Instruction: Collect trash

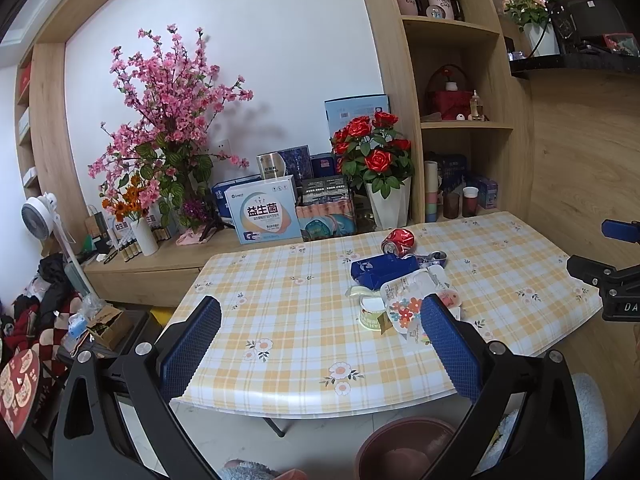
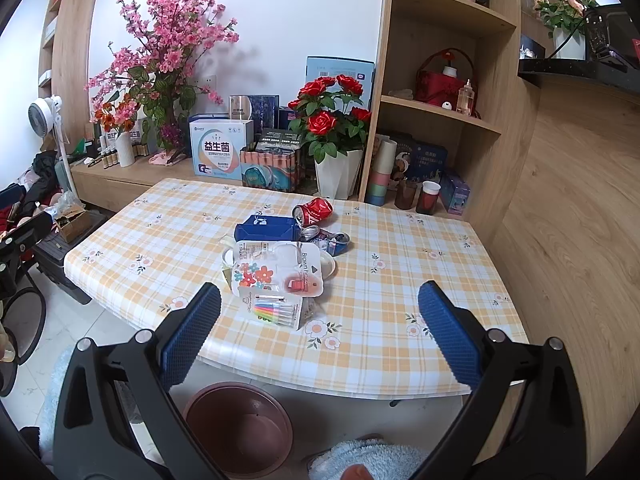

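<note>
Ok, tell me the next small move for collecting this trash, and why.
Probably move the right gripper forward and down onto the marker pack. Both grippers are open and hold nothing; the left gripper hangs further to the side. That pack is the pile's nearest piece, lying by the table's near edge, with the brown bin just below.

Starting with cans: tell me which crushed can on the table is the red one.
The red can lies on its side at the far end of the trash pile, behind the blue carton. The other crushed can, beside it, is blue and silver.

Brown bin (image 1: 404, 450) half off-frame
</note>
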Motion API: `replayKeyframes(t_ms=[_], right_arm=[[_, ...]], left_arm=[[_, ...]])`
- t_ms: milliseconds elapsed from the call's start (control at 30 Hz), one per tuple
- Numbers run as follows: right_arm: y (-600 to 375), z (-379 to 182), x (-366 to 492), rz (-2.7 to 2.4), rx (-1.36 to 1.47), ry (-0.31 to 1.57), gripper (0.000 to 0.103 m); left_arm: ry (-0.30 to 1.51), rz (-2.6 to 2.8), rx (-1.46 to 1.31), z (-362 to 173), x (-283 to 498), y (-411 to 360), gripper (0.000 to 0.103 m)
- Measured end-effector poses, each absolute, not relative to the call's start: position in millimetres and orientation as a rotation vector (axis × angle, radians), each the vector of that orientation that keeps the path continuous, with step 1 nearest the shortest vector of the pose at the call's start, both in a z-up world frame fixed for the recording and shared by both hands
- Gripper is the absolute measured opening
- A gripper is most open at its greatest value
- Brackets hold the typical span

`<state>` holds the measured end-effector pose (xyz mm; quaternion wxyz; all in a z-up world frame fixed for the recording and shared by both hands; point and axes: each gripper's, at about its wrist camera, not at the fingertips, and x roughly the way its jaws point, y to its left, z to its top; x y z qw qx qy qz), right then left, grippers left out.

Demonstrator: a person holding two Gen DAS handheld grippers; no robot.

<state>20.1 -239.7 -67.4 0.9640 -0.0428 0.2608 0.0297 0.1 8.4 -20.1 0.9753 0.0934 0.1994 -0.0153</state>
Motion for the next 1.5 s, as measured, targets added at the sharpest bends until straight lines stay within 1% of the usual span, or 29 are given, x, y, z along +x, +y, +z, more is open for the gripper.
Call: replayKeyframes(t_ms=[500, 667, 1067, 1500], right_arm=[[-238.7, -67.7, 20.2, 0.058, -0.089, 0.53, 0.097], [-245.1, -67.9, 16.9, 0.057, -0.088, 0.532, 0.097], [-248.4, -88.9, 17.7, 0.043, -0.097, 0.547, 0.097], [-235.4, -152.5, 60.6, 0.116, -0.139, 0.622, 0.097]], left_arm=[[0.405, -0.029, 0.187, -20.7, 0.6, 8.8, 0.098], [0.408, -0.028, 0.185, -30.5, 1.0, 8.1, 0.098], [0.41, -0.05, 0.158, -40.1, 6.3, 11.9, 0.098], [0.531, -0.067, 0.163, -101.2, 49.7, 15.0, 0.098]])
